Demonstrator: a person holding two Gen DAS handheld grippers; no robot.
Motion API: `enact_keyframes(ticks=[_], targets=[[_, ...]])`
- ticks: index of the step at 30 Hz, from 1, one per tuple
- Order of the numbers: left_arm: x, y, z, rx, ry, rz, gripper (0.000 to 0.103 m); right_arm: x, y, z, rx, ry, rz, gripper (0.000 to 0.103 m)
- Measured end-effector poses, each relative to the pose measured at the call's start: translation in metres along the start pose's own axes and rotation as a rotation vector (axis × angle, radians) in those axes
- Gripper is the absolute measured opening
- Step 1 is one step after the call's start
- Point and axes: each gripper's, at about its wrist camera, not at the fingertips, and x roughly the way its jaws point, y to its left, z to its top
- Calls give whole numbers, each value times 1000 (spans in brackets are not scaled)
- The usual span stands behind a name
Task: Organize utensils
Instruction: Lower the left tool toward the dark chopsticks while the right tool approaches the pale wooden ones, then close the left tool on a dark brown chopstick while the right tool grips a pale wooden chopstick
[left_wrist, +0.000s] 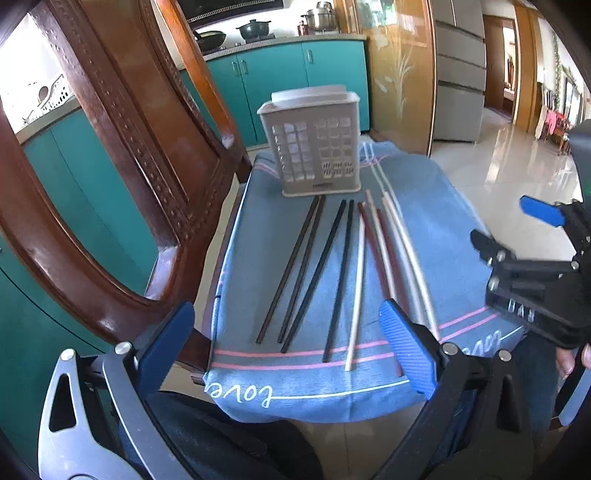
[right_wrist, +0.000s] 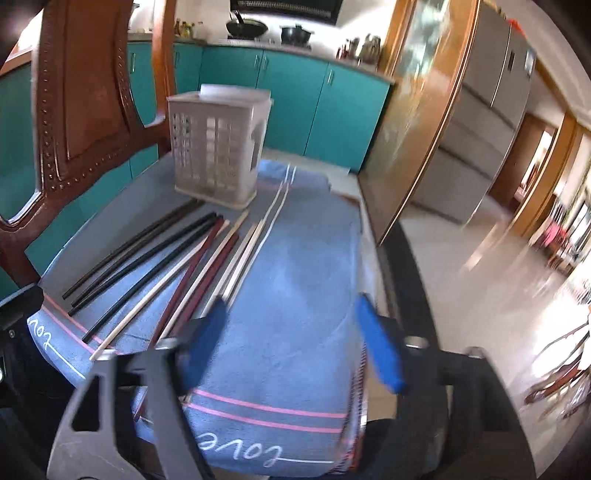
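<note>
Chopsticks (left_wrist: 332, 273), long thin black, red-brown and pale sticks, lie on the blue striped towel (right_wrist: 295, 273) with long axes toward the grey slotted plastic holder (left_wrist: 312, 147), nearest your left gripper (left_wrist: 288, 350), which like the right gripper (right_wrist: 291, 339) gapes empty

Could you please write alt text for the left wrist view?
Chopsticks in black, red-brown and pale colours lie side by side on a blue towel, in front of a grey holder. The open left tongs frame them; the right tongs enter from the right.
</note>
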Motion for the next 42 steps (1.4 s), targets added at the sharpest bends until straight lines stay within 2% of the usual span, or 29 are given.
enact_keyframes(ticks=[1, 2, 5, 7, 10, 12, 15, 18, 23, 25, 26, 27, 28, 29, 30, 31, 32, 34, 37, 40, 42], targets=[[3, 0, 0, 1, 5, 2, 98, 4, 1, 0, 8, 10, 9, 51], [7, 0, -1, 1, 12, 3, 94, 7, 2, 0, 11, 19, 14, 49], [19, -1, -3, -7, 28, 2, 81, 13, 5, 0, 3, 23, 9, 49], [23, 0, -3, -14, 19, 0, 81, 13, 7, 0, -8, 12, 8, 49], [23, -3, -1, 6, -42, -11, 81, 15, 9, 2, -34, 3, 8, 49], [24, -5, 2, 28, -59, -5, 88, 20, 11, 3, -56, 25, 9, 49], [28, -7, 8, 31, -61, -42, 90, 26, 7, 3, -33, 69, 29, 49], [40, -13, 12, 55, -20, -64, 90, 36, 0, 2, 23, 134, 66, 49], [59, -11, 13, 37, 50, -76, 90, 38, -1, 2, 46, 135, 63, 49], [62, -10, 11, 34, 64, -72, 90, 40, 0, 7, 61, 138, 92, 49], [65, -9, 11, 36, 72, -66, 86, 43, 0, 8, 70, 146, 108, 49], [70, -8, 11, 42, 87, -59, 77, 47, 0, 11, 89, 163, 138, 49], [73, -6, 10, 41, 99, -60, 70, 52, 0, 12, 117, 184, 173, 44], [77, -4, 11, 35, 119, -69, 53, 57, 0, 13, 137, 206, 194, 36], [83, 0, 11, 17, 147, -90, 34, 63, 1, 13, 164, 240, 227, 32], [92, 6, 13, -20, 188, -141, 27, 70, 3, 13, 182, 269, 260, 26], [97, 10, 14, -50, 204, -182, 22, 74, 5, 13, 185, 279, 273, 23], [104, 16, 17, -81, 212, -211, 21, 80, 12, 14, 182, 295, 286, 23], [111, 18, 25, -71, 204, -190, 21, 87, 19, 17, 192, 311, 318, 23], [124, 20, 35, -76, 209, -189, 20, 95, 23, 21, 190, 318, 271, 23], [132, 22, 43, -83, 210, -186, 18, 99, 19, 21, 218, 321, 279, 23]])
